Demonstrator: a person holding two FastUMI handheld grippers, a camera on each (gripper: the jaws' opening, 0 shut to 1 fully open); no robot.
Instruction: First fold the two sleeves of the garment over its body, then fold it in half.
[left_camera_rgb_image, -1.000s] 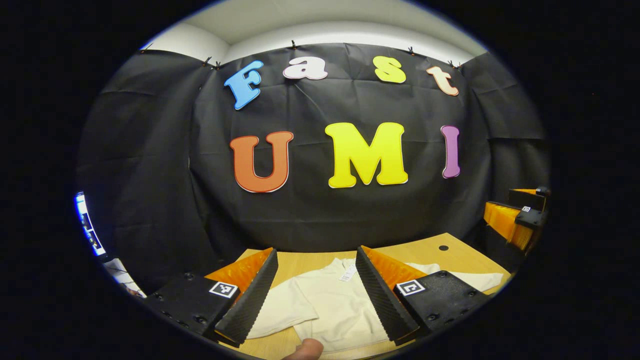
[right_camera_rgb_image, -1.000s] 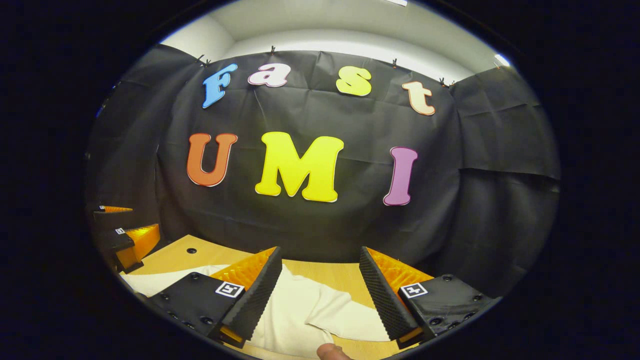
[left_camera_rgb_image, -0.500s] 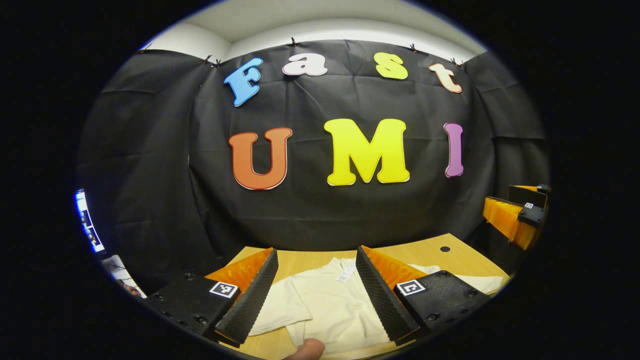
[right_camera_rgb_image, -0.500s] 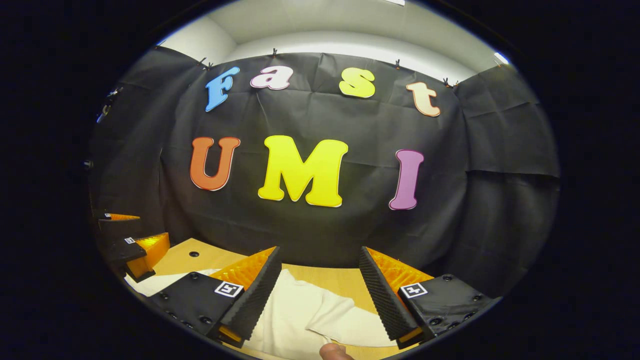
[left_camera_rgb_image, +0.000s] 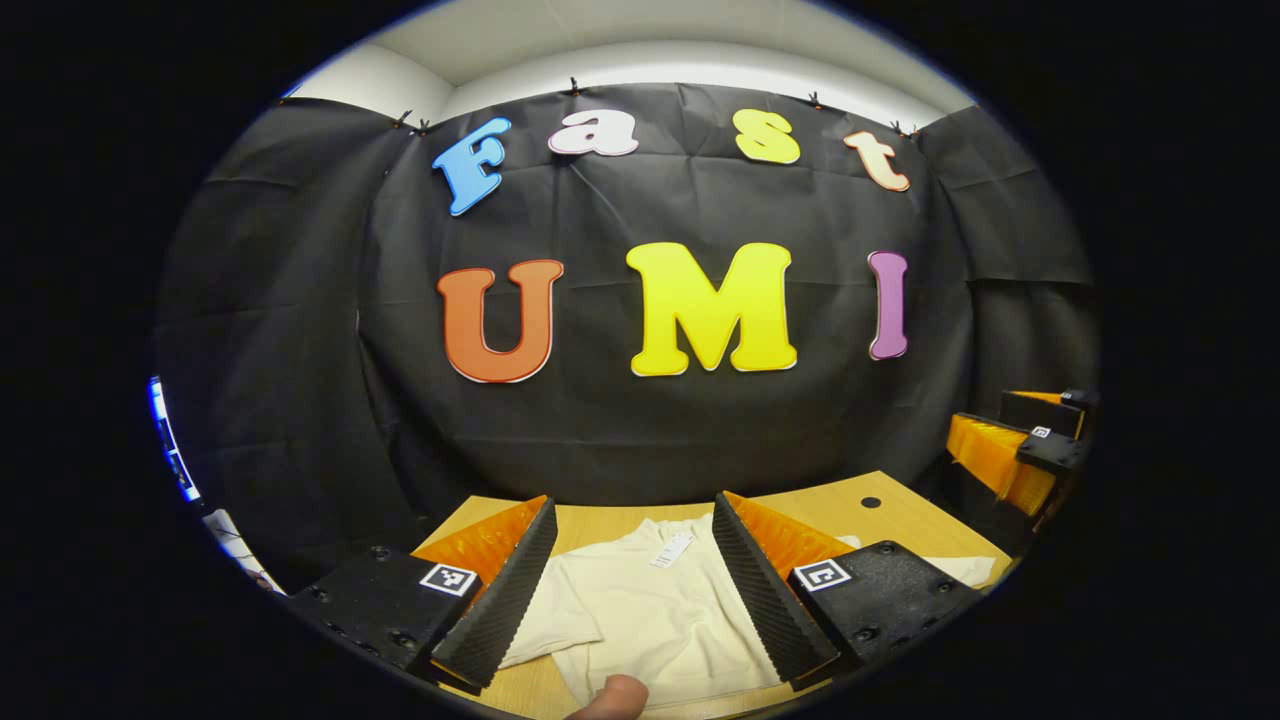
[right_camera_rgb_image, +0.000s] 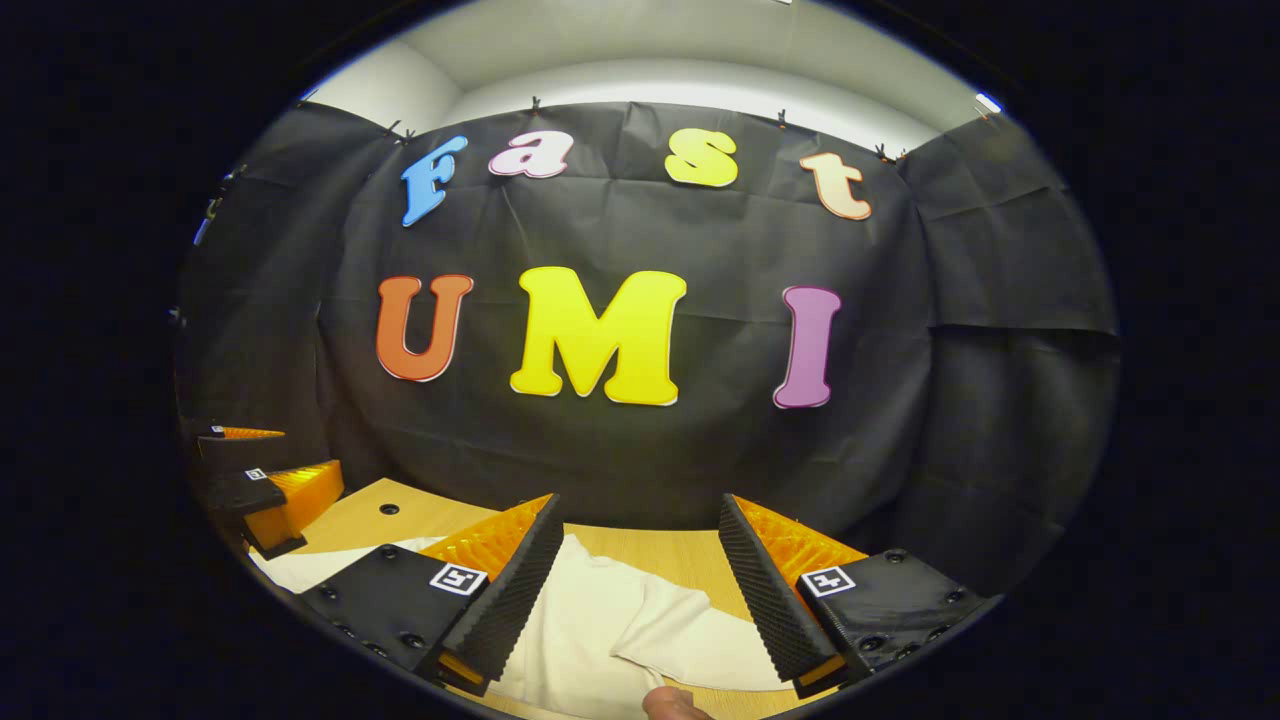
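Left claw (left_camera_rgb_image: 635, 590): fingers spread wide, gripping nothing, raised above a cream T-shirt (left_camera_rgb_image: 640, 610) lying flat on the wooden bench (left_camera_rgb_image: 905, 510). Neck tag (left_camera_rgb_image: 672, 549) faces up; near sleeve lies folded inward. Right claw (right_camera_rgb_image: 640, 595): likewise spread and empty, above the shirt's other sleeve (right_camera_rgb_image: 690, 635), which lies crumpled.

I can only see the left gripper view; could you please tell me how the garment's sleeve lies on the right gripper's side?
Observer: In the right gripper view, that sleeve lies flat on the table, spread outward, not folded over the body.
Operator: Thank you. Is the right gripper holding it?
Observer: No. The right gripper is open, and the sleeve shows between its spread fingers, ungripped.
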